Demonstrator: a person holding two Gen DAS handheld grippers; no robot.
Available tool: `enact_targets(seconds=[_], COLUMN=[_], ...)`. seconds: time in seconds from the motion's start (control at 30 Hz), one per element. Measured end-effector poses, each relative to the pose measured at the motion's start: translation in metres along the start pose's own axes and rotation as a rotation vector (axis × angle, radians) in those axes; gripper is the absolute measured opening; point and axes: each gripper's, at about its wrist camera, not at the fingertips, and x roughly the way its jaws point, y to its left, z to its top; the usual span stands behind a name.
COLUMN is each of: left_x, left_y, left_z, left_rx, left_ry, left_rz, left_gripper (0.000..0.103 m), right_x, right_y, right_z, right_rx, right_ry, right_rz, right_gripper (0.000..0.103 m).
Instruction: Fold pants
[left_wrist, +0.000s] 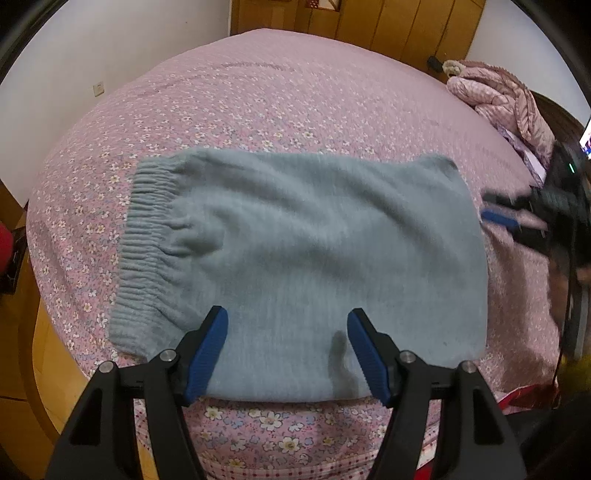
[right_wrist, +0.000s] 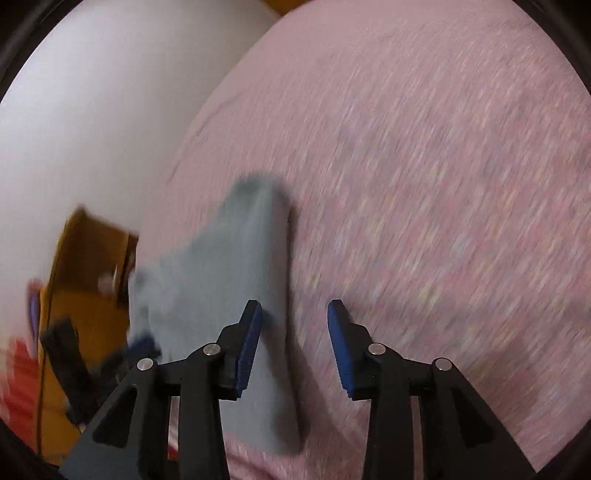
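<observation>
Left gripper (left_wrist: 287, 326) is hovering nearest, jaws standing wide, nothing between the pads; it is hanging just above the near edge of the pants (left_wrist: 295, 258), likely parked there to steady or smooth the bundle if needed.

The pants are lying folded into a compact grey-blue rectangle on the bed (left_wrist: 258, 92), close to its near edge, the ribbed waistband (left_wrist: 144, 240) facing out at the left side. The layers are sitting fairly flat; judging by that, the fold is looking nearly done.

Right gripper (right_wrist: 295, 321), blurred in both views, is sitting at the right-hand edge of the pants with jaws parted and nothing pinched; the cloth edge is running under its left finger only. It is reading as a release at the fold line.

Farther off, a pink quilted jacket (left_wrist: 498, 96) is lying bunched at the bed's far right, well clear of the work.
</observation>
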Motion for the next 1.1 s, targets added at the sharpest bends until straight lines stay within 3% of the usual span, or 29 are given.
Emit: enact_targets(seconds=[0.27, 0.33, 0.43, 0.53, 0.73, 0.9, 1.1], left_x=[-0.002, -0.001, 0.001, 0.001, -0.011, -0.029, -0.031], left_y=[0.003, 0.002, 0.001, 0.000, 0.009, 0.026, 0.048], left_z=[0.000, 0.000, -0.001, 0.000, 0.004, 0.013, 0.018], left_rx=[-0.007, 0.001, 0.004, 0.006, -0.020, -0.043, -0.091], left_ry=[-0.006, -0.006, -0.005, -0.005, -0.035, -0.089, -0.097], left_rz=[0.009, 0.010, 0.012, 0.011, 0.004, 0.032, 0.040], left_gripper=[0.071, 0.071, 0.071, 0.071, 0.071, 0.071, 0.071], right_x=[0.028, 0.034, 0.032, -0.002, -0.018, -0.006, 0.022], right_y=[0.028, 0.033, 0.038, 0.037, 0.108, 0.159, 0.210], right_z=[-0.023, -0.024, -0.024, -0.020, -0.009, -0.005, 0.002], right_rx=[-0.093, -0.092, -0.080, -0.141, -0.345, -0.469, -0.562], right_ry=[0.009, 0.001, 0.000, -0.029, -0.009, 0.017, 0.081], right_rz=[0.029, 0.019, 0.047, 0.032, -0.040, -0.029, 0.033], right_gripper=[0.037, 0.018, 0.013, 0.012, 0.012, 0.012, 0.012])
